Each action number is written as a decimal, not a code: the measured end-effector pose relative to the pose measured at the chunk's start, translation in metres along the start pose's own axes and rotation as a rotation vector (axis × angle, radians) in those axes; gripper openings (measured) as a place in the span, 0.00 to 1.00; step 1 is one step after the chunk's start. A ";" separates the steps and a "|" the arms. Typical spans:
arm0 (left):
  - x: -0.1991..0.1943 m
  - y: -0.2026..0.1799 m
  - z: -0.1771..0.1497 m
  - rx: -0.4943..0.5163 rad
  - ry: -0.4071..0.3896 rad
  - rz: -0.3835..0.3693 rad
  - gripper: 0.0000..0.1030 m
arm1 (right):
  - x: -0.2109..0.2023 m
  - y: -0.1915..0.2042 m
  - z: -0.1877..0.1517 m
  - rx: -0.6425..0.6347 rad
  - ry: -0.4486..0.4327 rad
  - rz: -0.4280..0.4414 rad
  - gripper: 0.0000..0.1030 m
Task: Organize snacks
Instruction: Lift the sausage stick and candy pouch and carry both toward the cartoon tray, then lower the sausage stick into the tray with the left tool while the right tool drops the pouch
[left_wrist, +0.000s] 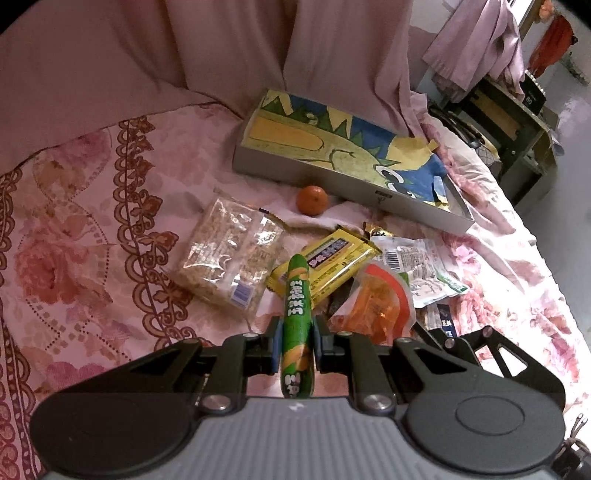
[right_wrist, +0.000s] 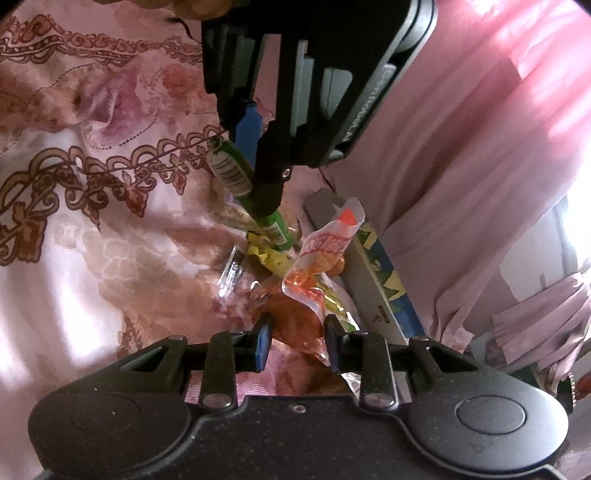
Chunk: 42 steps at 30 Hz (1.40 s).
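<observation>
The left gripper (left_wrist: 295, 345) is clamped tight on a green sausage stick (left_wrist: 296, 295) at lower centre of the left wrist view, its tip poking up over the snack pile. The right gripper (right_wrist: 297, 341) has an orange snack pouch (right_wrist: 306, 295) between its jaws, pads pressing its sides. On the floral bedspread (left_wrist: 74, 240) sit a clear cracker pack (left_wrist: 229, 254), a yellow packet (left_wrist: 332, 258) and a mandarin (left_wrist: 312, 200), just beside the shallow cardboard box (left_wrist: 332, 184) up top.

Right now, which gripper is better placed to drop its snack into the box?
Left, probably. The left gripper is shut on the green sausage, facing the box. The right gripper only straddles the orange packet.
</observation>
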<state>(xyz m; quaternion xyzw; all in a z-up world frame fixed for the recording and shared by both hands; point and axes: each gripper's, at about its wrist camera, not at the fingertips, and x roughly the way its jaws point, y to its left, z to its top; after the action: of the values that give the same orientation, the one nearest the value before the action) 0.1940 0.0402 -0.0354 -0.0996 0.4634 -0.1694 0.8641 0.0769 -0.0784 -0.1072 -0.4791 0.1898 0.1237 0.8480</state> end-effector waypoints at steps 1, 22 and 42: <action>0.000 0.000 0.000 0.000 0.001 0.001 0.17 | 0.001 -0.001 0.000 -0.004 -0.003 -0.002 0.31; -0.018 -0.002 0.028 -0.104 -0.227 -0.094 0.17 | 0.009 -0.056 0.006 0.100 -0.042 -0.182 0.31; 0.126 -0.016 0.120 -0.168 -0.346 -0.199 0.17 | 0.134 -0.147 -0.026 0.508 0.128 -0.239 0.31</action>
<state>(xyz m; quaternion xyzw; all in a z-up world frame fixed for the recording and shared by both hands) 0.3556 -0.0215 -0.0601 -0.2441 0.3087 -0.1950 0.8984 0.2495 -0.1718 -0.0664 -0.2770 0.2098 -0.0590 0.9358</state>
